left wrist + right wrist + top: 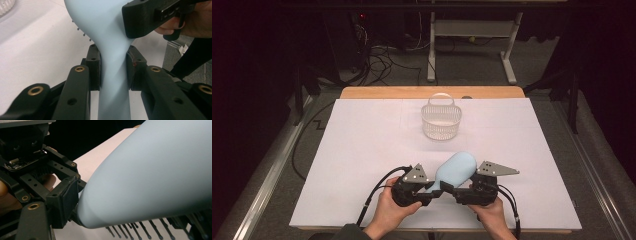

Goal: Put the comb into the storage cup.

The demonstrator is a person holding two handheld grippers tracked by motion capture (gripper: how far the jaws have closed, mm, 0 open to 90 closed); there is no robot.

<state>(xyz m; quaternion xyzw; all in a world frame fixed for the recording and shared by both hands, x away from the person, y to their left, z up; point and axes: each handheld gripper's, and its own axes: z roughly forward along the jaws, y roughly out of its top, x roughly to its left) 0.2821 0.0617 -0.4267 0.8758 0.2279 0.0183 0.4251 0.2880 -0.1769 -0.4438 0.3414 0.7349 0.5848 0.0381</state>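
Hairbrush (455, 169) clamped by its handle in left gripper (428, 194), right gripper (451, 192) gaping around its head; basket (441, 119) ahead unfilled.

No text, label, brand, number or sign can be read in any of the views. No lettering is seen on the pale blue hairbrush (455, 170), on the white basket (441, 120) or on the white sheet (362, 150) laid over the table. The grey plates and the black bodies of the grippers are left unmarked as far as can be told. A small circuit board (15, 163) is shown in the right gripper view, but any print on it is too small and blurred to be made out.
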